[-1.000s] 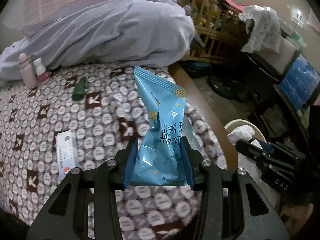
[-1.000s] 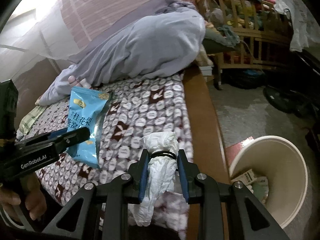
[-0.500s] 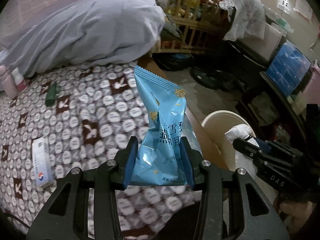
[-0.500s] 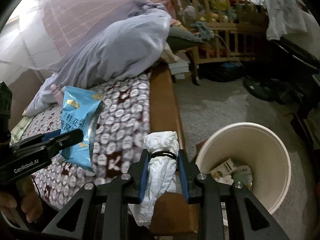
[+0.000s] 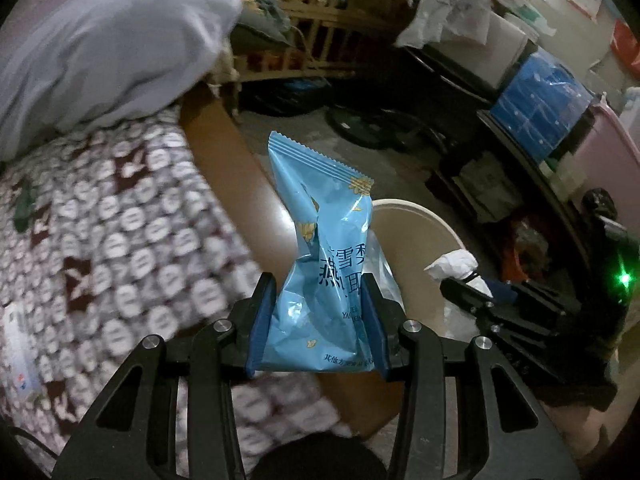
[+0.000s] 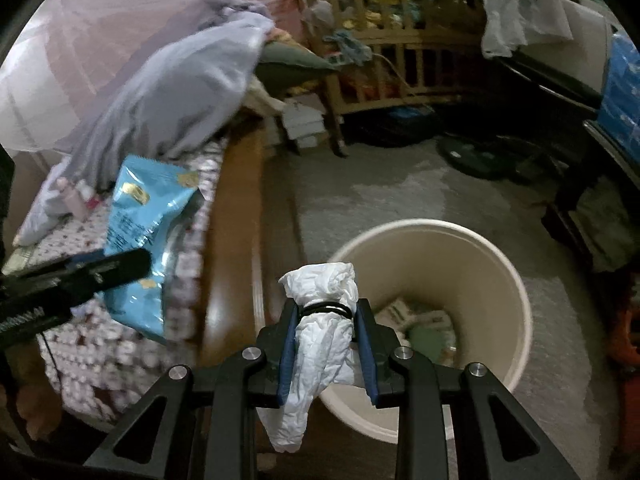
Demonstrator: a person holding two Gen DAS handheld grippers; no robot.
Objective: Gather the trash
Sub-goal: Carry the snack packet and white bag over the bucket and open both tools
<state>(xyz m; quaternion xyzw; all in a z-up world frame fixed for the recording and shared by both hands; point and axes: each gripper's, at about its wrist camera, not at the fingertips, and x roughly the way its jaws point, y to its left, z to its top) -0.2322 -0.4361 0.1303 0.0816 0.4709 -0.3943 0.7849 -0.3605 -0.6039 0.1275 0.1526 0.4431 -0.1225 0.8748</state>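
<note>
left wrist: left gripper clamps the blue snack bag. right gripper pinches crumpled white tissue at the bin rim.

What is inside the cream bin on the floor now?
The cream bin holds a few pieces of trash at its bottom: pale paper or packaging and something greenish. The white wad in the right gripper covers the near part.

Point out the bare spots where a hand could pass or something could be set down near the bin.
Free: the grey floor between the wooden bed edge and the bin, and the bin's open mouth. Bare quilt lies beside the bed edge. Crowded: the far side, with the wooden crib and stacked blue boxes; the bin's bottom already holds trash.
</note>
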